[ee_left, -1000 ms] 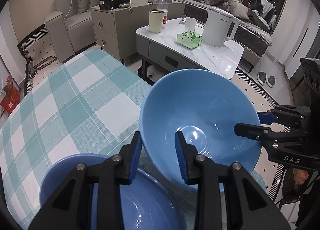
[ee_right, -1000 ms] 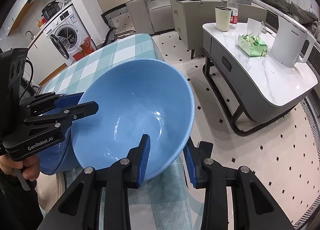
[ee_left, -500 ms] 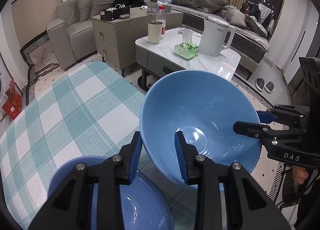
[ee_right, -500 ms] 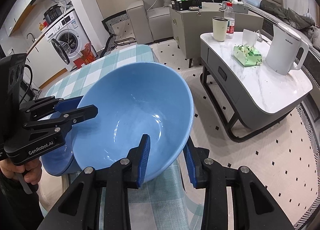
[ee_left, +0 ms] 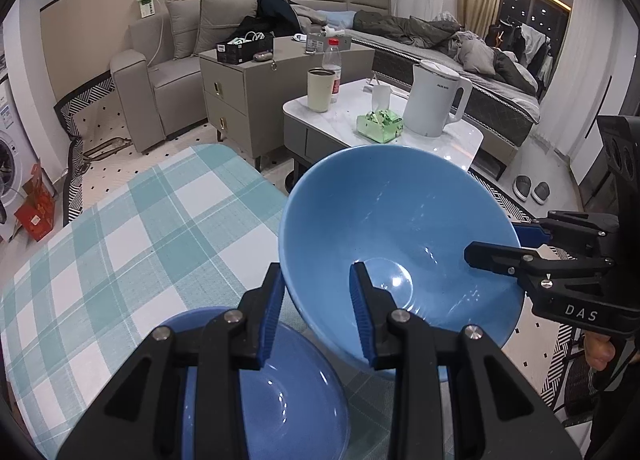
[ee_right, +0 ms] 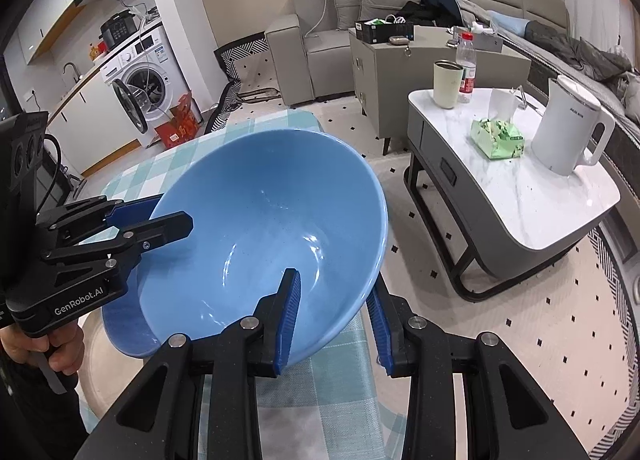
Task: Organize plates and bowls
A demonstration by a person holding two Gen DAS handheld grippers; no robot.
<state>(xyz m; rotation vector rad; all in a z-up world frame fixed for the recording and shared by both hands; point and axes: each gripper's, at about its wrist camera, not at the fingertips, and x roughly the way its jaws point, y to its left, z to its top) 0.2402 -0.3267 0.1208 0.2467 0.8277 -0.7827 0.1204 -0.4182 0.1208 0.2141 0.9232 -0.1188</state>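
Both grippers clamp opposite rims of a blue bowl (ee_left: 400, 227) — left gripper (ee_left: 316, 312), right gripper (ee_right: 332, 320) — held above the checked tablecloth (ee_left: 120, 227). A second bowl (ee_left: 280, 392) sits below, half hidden by the fingers; a coffee table (ee_right: 520, 195) stands beyond.

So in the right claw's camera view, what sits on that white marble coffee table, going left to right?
Cream tumbler → clear bottle with a red label → green tissue pack → white kettle.
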